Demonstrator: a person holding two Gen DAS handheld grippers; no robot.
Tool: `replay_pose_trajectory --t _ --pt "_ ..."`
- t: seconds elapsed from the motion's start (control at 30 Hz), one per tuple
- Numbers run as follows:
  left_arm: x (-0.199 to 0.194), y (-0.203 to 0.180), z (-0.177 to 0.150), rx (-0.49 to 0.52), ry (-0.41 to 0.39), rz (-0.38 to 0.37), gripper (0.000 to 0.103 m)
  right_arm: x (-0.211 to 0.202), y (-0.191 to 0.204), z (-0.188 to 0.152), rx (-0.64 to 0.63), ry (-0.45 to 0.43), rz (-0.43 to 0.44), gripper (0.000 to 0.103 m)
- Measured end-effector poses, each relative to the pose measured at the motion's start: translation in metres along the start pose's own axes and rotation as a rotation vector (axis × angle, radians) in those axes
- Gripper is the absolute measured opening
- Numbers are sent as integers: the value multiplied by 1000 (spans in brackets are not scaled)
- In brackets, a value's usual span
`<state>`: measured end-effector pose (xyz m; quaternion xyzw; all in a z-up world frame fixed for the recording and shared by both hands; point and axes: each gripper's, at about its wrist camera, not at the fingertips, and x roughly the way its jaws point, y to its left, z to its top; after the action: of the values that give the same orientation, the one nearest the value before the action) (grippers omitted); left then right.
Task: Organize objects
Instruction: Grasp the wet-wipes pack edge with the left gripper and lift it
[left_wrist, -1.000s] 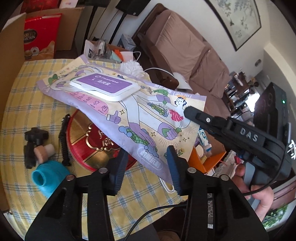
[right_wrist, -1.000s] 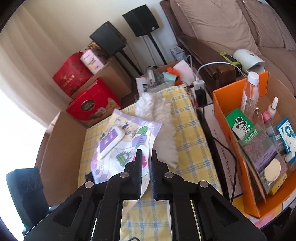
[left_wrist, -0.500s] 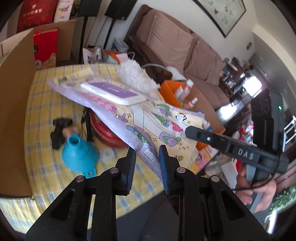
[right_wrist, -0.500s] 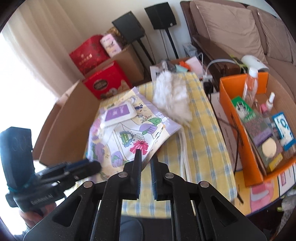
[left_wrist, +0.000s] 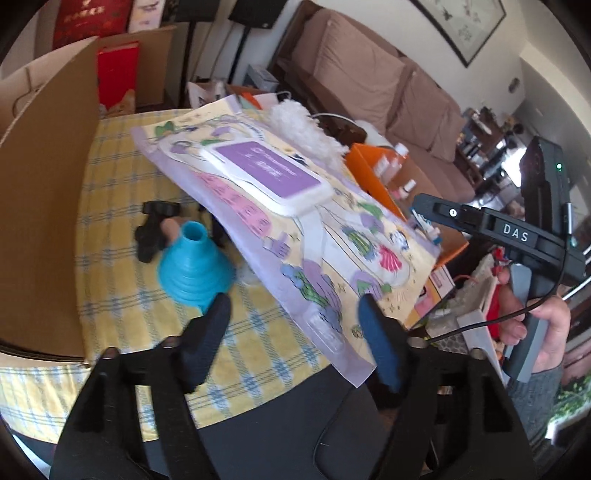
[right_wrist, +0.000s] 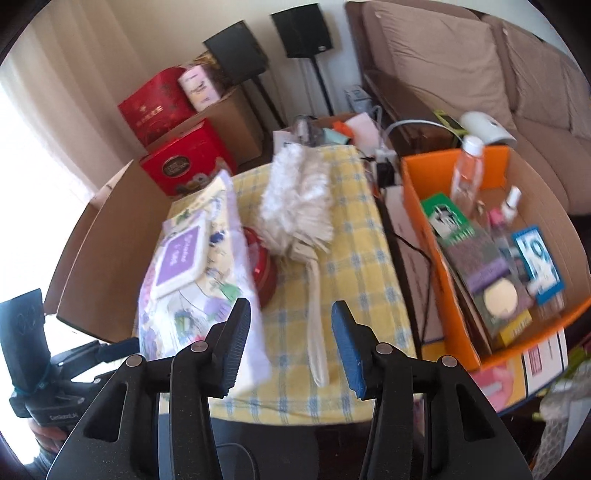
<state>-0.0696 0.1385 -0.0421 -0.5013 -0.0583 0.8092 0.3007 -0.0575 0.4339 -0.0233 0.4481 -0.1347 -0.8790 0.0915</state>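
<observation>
A large wet-wipes pack (left_wrist: 295, 236) with a purple lid and cartoon print lies tilted over the yellow checked table (left_wrist: 110, 288), its near corner hanging past the table edge. It also shows in the right wrist view (right_wrist: 192, 266). My left gripper (left_wrist: 291, 321) is open, its fingers either side of the pack's near end, not gripping it. My right gripper (right_wrist: 288, 328) is open and empty, right of the pack, above the table's front edge. It also shows from the side in the left wrist view (left_wrist: 480, 225).
A blue funnel (left_wrist: 194, 266), a black knob part (left_wrist: 155, 232) and a cork lie left of the pack. A red round tin (right_wrist: 264, 266) sits under it. A white duster (right_wrist: 299, 214) lies on the table. An orange-lined box (right_wrist: 491, 236) of toiletries stands right; a cardboard wall (left_wrist: 40, 206) stands left.
Both grippers have opened; the left one was nearly shut around the pack's end and the right one was shut. The pack has dropped and tilted over the table edge.
</observation>
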Motion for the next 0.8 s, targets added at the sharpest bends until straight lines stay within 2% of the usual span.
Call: replay_pose_trajectory --t 0.13,0.23,0.4,0.53,0.6,0.67,0.8 --pt "-2 14 12 -52 -22 9 79 14 19 17 -60 5 7 49" --pt "3 26 26 -116 -30 -9 79 32 34 33 -97 15 22 54" --pt "14 42 47 -201 -38 -22 78 66 40 48 -105 67 47 54" --pt "23 43 55 -213 -40 -18 73 87 32 51 -64 108 88 54" --pt "28 41 57 -207 -33 -11 60 93 29 50 -47 120 112 54" --pt "30 39 58 -193 -35 14 54 96 27 48 -39 128 130 51" --pt "30 38 59 -183 -38 17 53 98 29 45 -46 141 127 41"
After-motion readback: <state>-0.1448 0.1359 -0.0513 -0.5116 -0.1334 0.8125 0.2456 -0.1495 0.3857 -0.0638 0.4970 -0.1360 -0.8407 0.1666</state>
